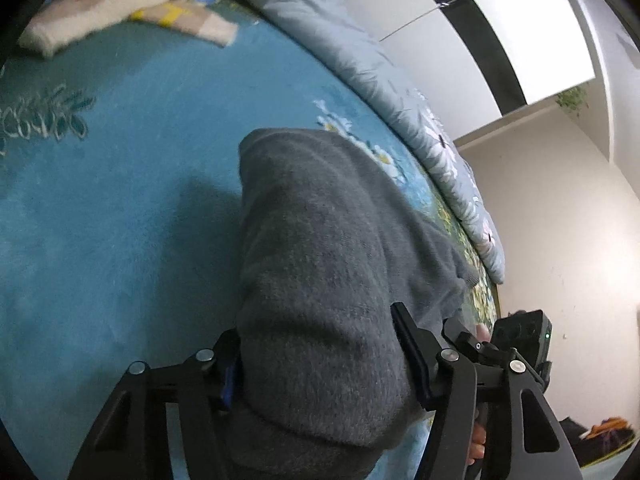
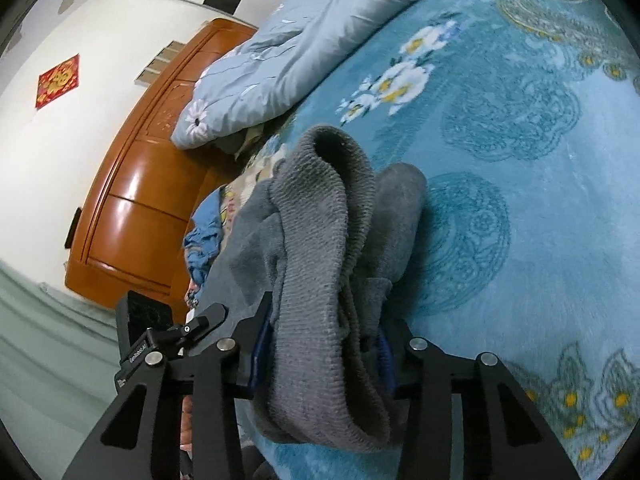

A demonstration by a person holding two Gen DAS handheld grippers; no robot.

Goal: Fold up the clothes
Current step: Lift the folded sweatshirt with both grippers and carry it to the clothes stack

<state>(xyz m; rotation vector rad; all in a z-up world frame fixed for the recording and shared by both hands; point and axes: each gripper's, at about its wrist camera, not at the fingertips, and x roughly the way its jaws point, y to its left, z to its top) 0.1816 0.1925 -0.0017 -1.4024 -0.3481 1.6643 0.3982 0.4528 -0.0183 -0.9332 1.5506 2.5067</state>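
Item: grey knit sweater (image 1: pixel 320 264). It lies on a bed covered by a turquoise plush blanket (image 1: pixel 120 200) with a white flower print, and part of it is raised off that blanket at both tongs.

Left tongs (image 1: pixel 320 364): closed on a thick fold of the sweater. The fabric fills the gap between the two black fingers, and the blue pad (image 1: pixel 229 380) on the left finger presses into it. From there the knit runs away across the bed as one broad band.

Right tongs (image 2: pixel 320 360): closed on a bunched, ribbed edge of the same sweater (image 2: pixel 320 248). Blue pads (image 2: pixel 259 344) show on both sides of the cloth and bear on it. The ribbed band loops up ahead of the fingers and folds back on itself.

Other contents of the bed: a pale blue quilt (image 2: pixel 288 52) with daisy print, heaped along the far edge; a cream fleecy garment (image 1: pixel 108 12) with yellow checks and red lettering, lying well apart from the sweater in the left view; a crumpled blue cloth (image 2: pixel 204 240) just beside the sweater in the right view.

Surroundings: glossy orange-brown wooden headboard (image 2: pixel 136 184); white wall with a red square decoration (image 2: pixel 58 80).
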